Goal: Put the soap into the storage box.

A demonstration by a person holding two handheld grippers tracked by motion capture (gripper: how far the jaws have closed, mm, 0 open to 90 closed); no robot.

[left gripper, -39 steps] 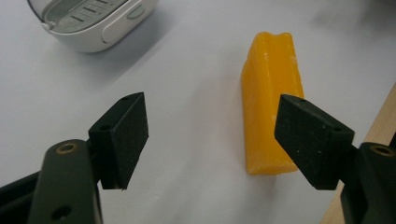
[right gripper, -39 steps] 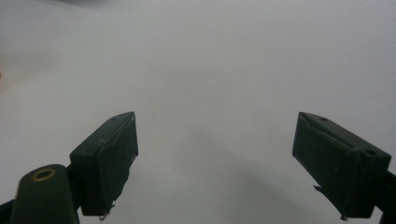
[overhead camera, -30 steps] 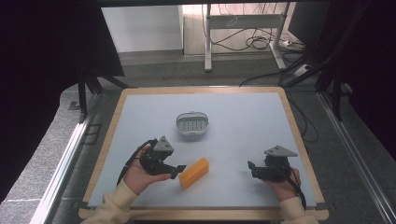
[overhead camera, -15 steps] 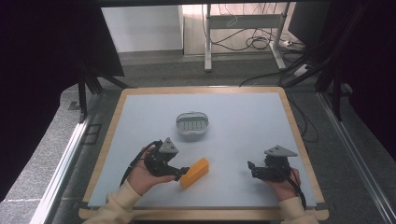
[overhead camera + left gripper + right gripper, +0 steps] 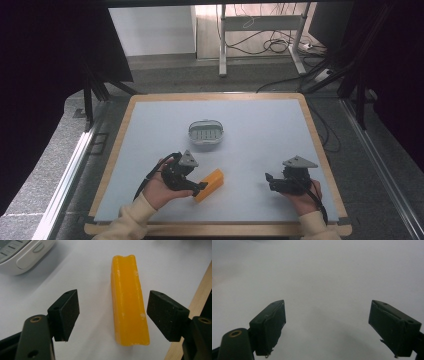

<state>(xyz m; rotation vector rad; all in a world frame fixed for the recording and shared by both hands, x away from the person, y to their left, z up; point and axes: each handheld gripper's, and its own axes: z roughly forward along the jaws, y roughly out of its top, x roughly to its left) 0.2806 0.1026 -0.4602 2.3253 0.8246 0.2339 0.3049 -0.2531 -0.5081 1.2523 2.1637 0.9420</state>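
A yellow soap-like bar point(image 5: 210, 184) point(image 5: 129, 302) lies flat on the white table, near its front edge. My left gripper point(image 5: 199, 187) point(image 5: 113, 315) is open around the bar's near end, one jaw on each side, with a clear gap between each pad and the bar. A white oval soap dish point(image 5: 205, 132) point(image 5: 22, 251) with a ridged floor stands farther back, apart from the bar. Over bare table at the right, my right gripper point(image 5: 270, 181) point(image 5: 327, 327) is held open, nothing between its jaws.
The white table top has a wooden rim point(image 5: 330, 165), which also runs close past the right of the bar in the left gripper view point(image 5: 200, 292). Dark floor, a desk frame and cables lie beyond the far edge.
My left gripper has slid a little to the right, and its jaws now straddle the bar's near end. The right gripper has stayed put.
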